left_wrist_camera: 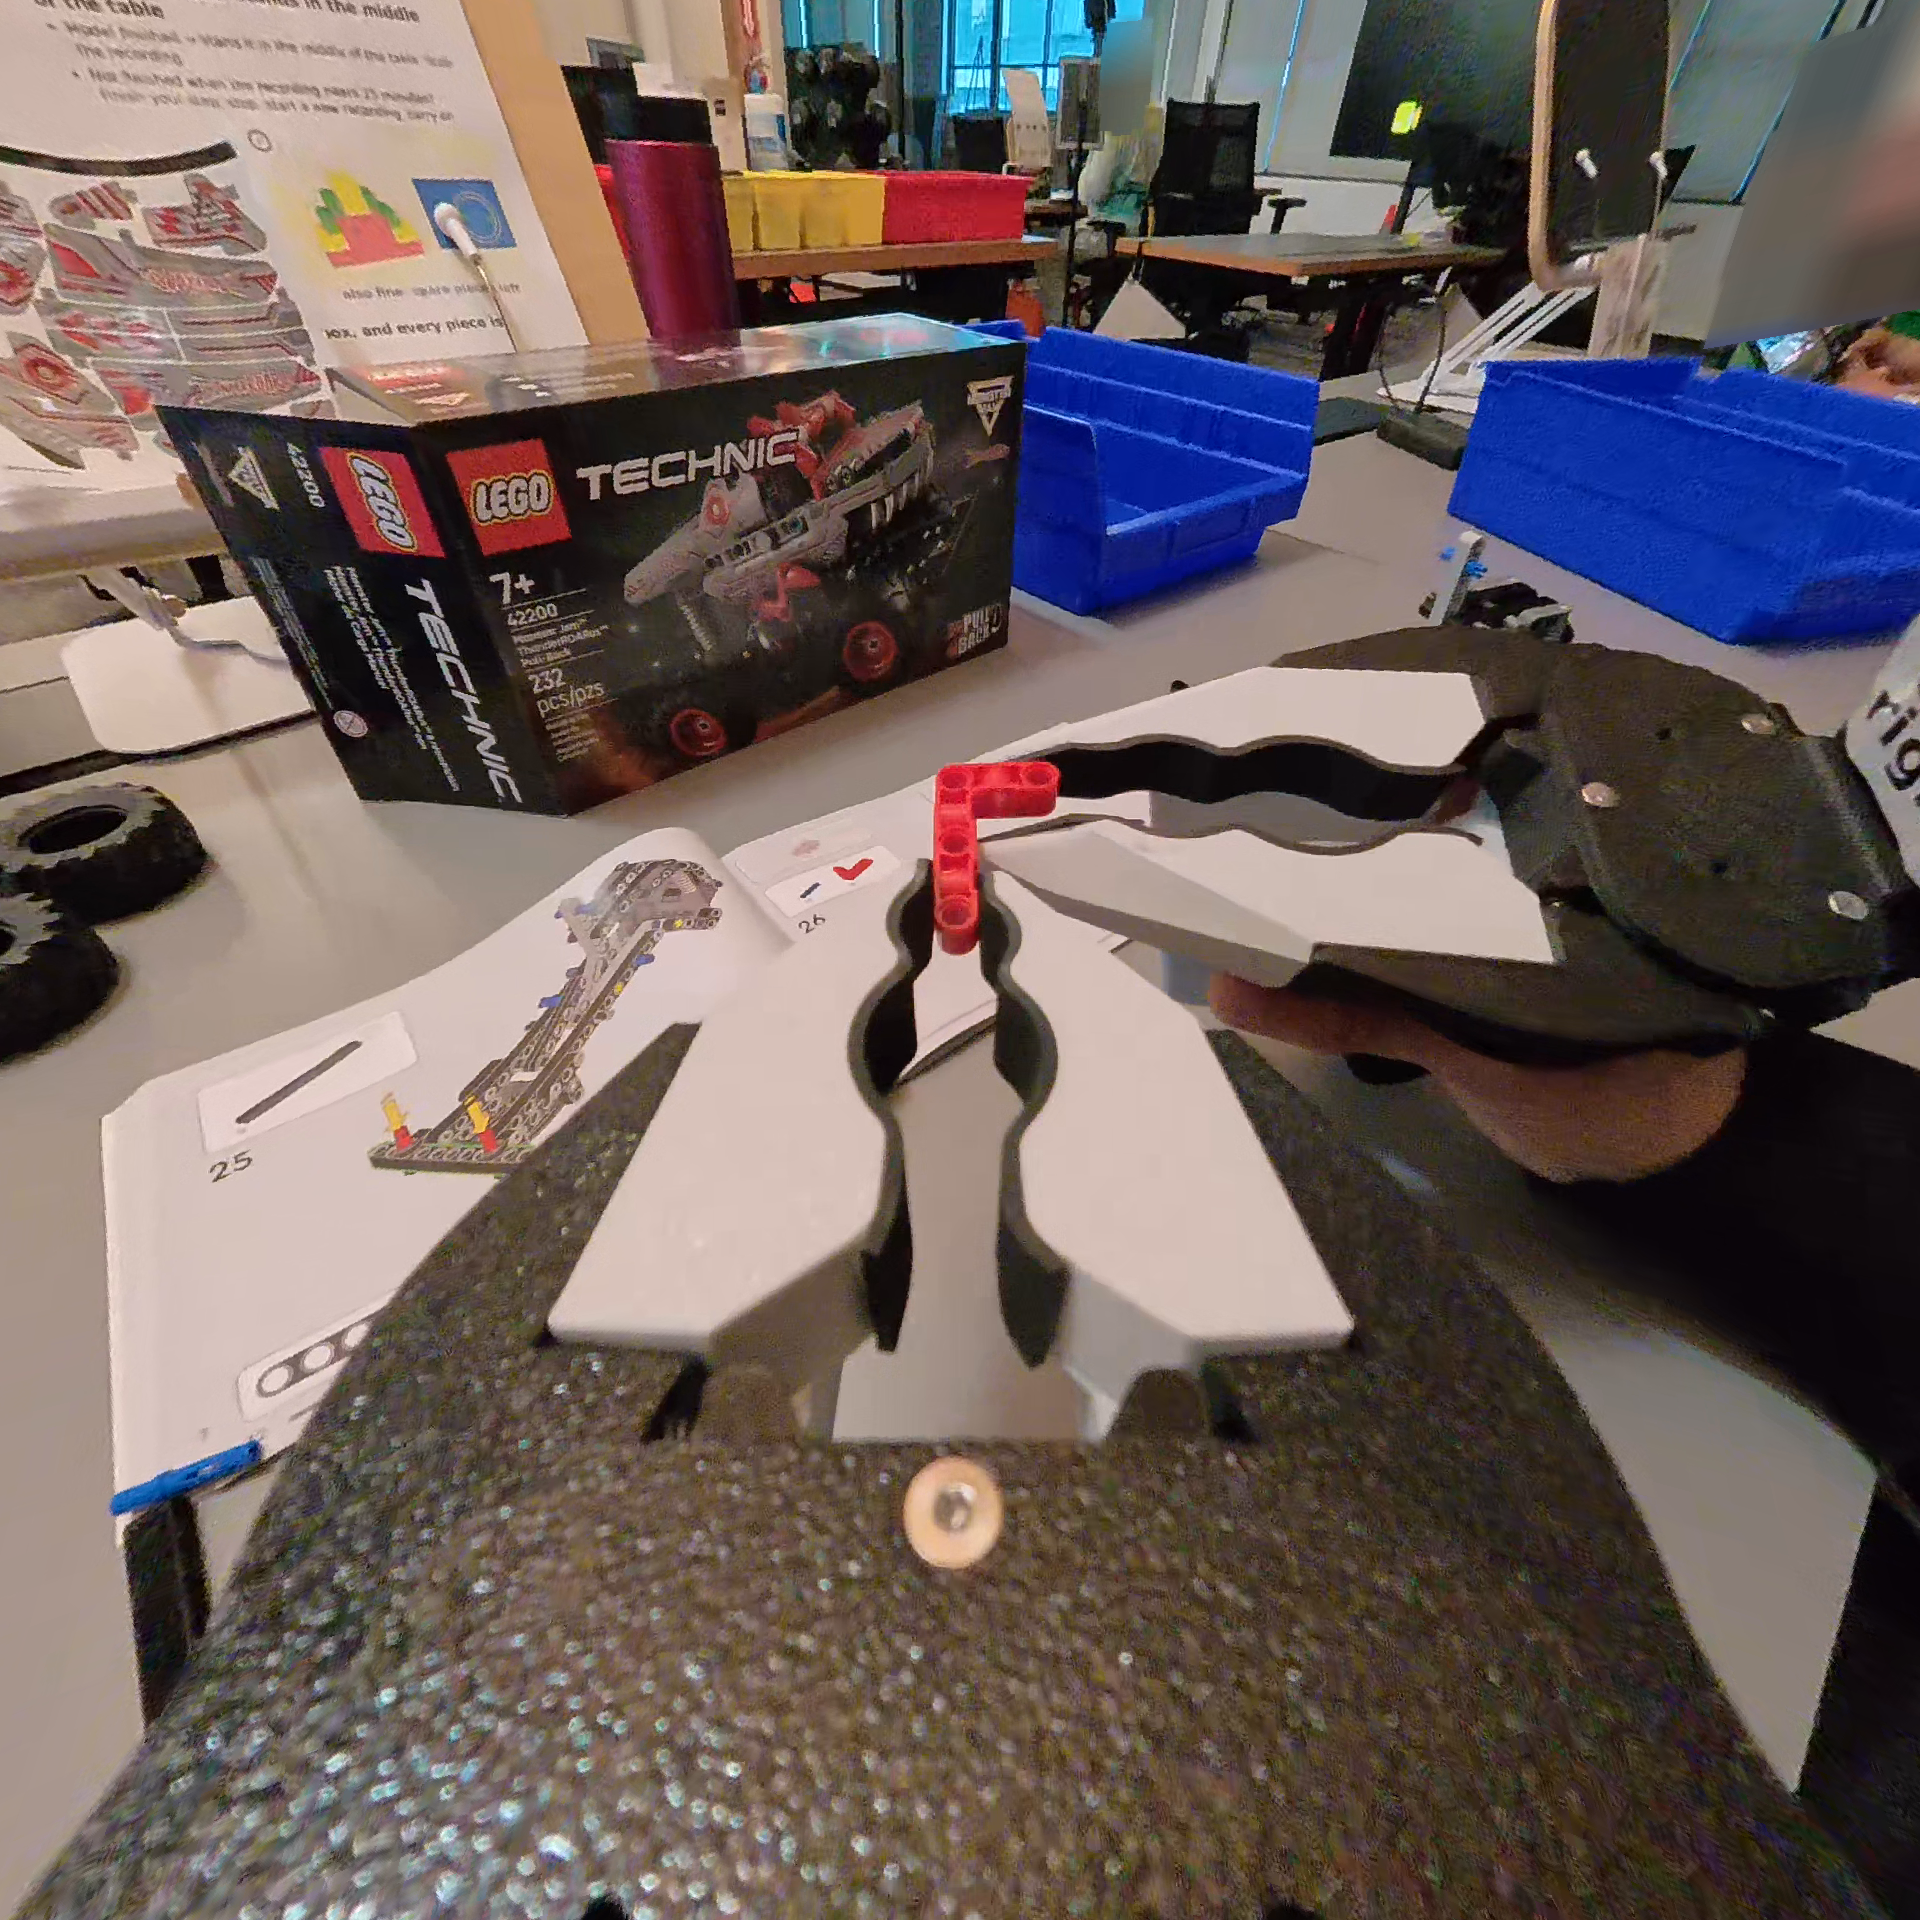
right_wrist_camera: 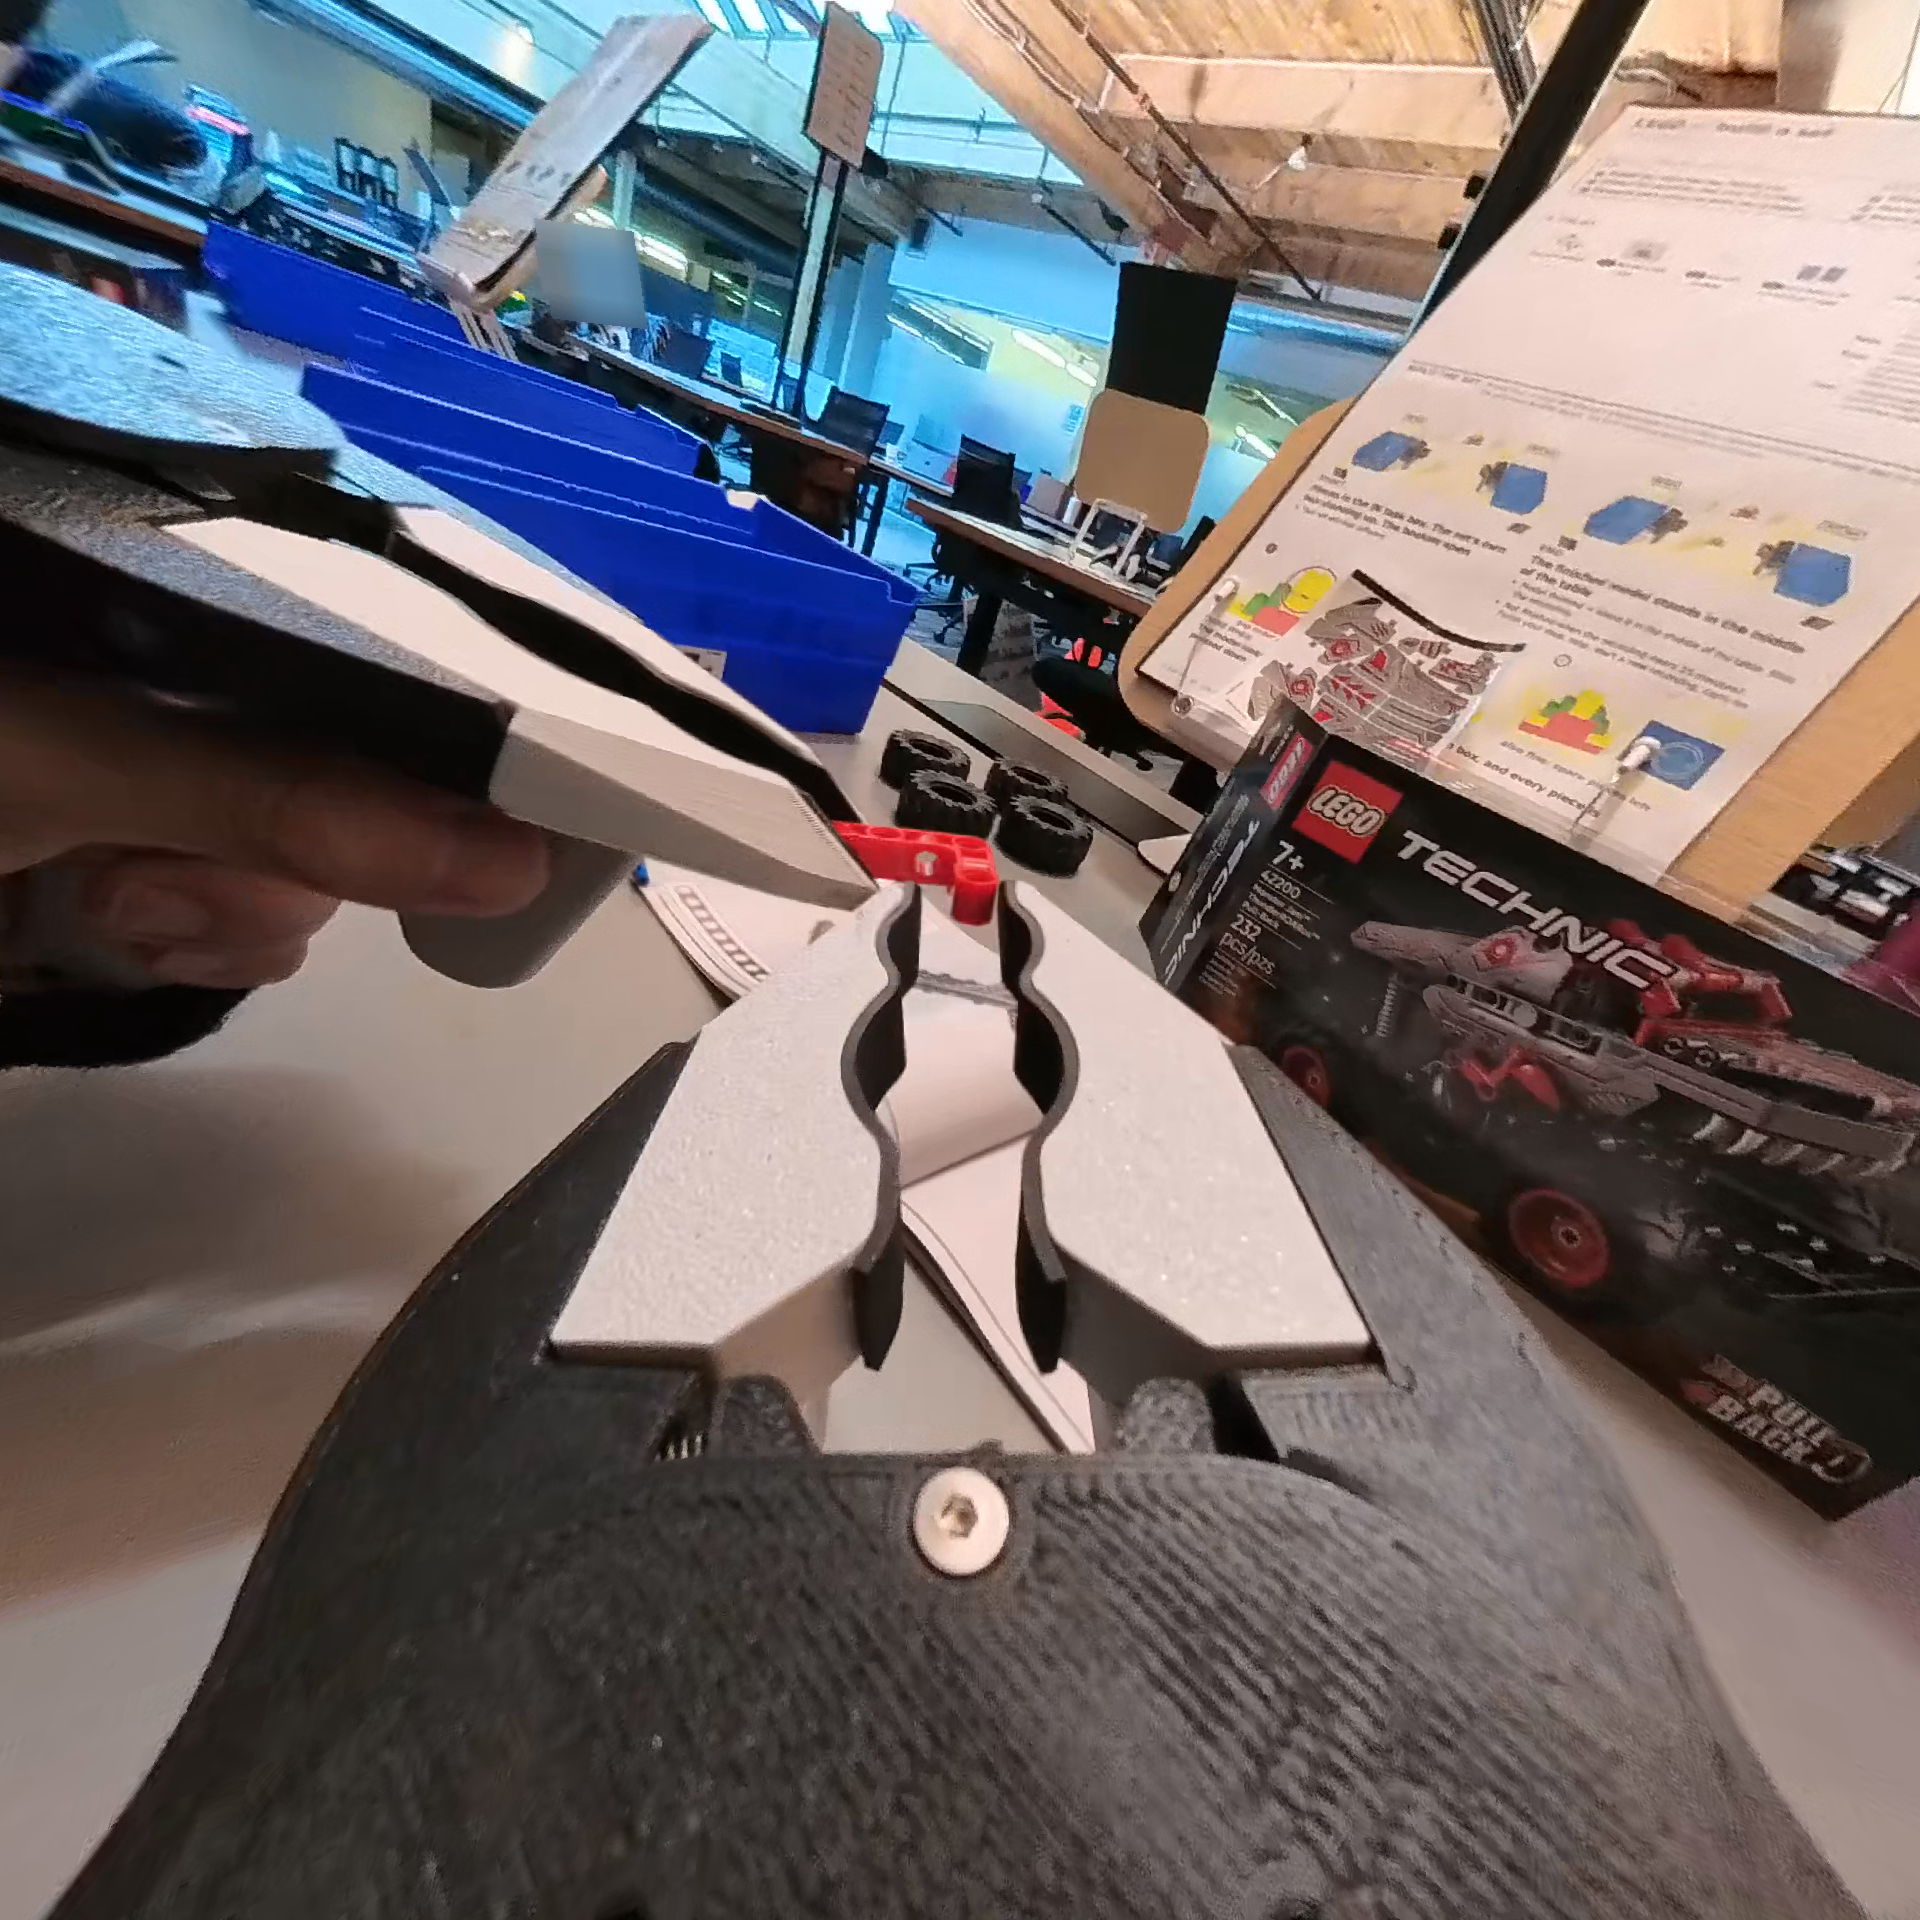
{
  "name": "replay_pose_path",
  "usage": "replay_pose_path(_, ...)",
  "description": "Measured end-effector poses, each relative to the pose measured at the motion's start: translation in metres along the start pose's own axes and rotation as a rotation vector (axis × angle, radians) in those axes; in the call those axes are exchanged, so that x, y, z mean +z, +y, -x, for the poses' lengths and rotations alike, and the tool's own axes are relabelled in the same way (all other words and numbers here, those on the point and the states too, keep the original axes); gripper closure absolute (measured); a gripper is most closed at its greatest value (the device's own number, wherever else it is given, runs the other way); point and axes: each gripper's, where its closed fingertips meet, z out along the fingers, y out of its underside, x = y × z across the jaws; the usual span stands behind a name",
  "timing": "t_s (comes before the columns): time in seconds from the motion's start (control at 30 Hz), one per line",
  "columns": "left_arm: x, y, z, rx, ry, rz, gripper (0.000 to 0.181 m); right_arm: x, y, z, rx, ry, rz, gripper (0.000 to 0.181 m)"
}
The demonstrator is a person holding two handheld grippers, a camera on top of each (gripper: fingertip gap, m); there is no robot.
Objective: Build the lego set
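Left wrist view: the left tongs [left_wrist_camera: 954, 920] pinch the lower end of a red L-shaped beam [left_wrist_camera: 966, 842], closed tight on it. Its long arm stands upright and its short arm points right, into the tip of the right tongs [left_wrist_camera: 1049, 805], which come in from the right and grip that short arm. The beam hangs above an open instruction booklet [left_wrist_camera: 416, 1049] on the grey table [left_wrist_camera: 364, 894]. Behind stands the black set box [left_wrist_camera: 644, 561] with printed branding — its wording left unread. Two black tyres [left_wrist_camera: 94, 842] lie at the left edge; blue bins [left_wrist_camera: 1153, 488] sit beyond, with bare table between.

Right wrist view: the right tongs [right_wrist_camera: 958, 902] close on the red L-shaped beam [right_wrist_camera: 951, 854] at their tips, and the left tongs [right_wrist_camera: 847, 852] reach in from the left — the beam's long arm runs into them. Four tyres [right_wrist_camera: 987, 800] sit just behind, the set box [right_wrist_camera: 1558, 997] to the right, and a printed instruction board [right_wrist_camera: 1621, 447] leans above it.
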Motion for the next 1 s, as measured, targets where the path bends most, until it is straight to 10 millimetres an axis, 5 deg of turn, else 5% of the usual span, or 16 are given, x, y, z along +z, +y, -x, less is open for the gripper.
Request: replay_pose_path(1.0,0.001,-0.001,0.0,0.126,-0.078,-0.042,0.177,-0.003,-0.005,-0.003,0.158,-0.028,-0.067,0.174)
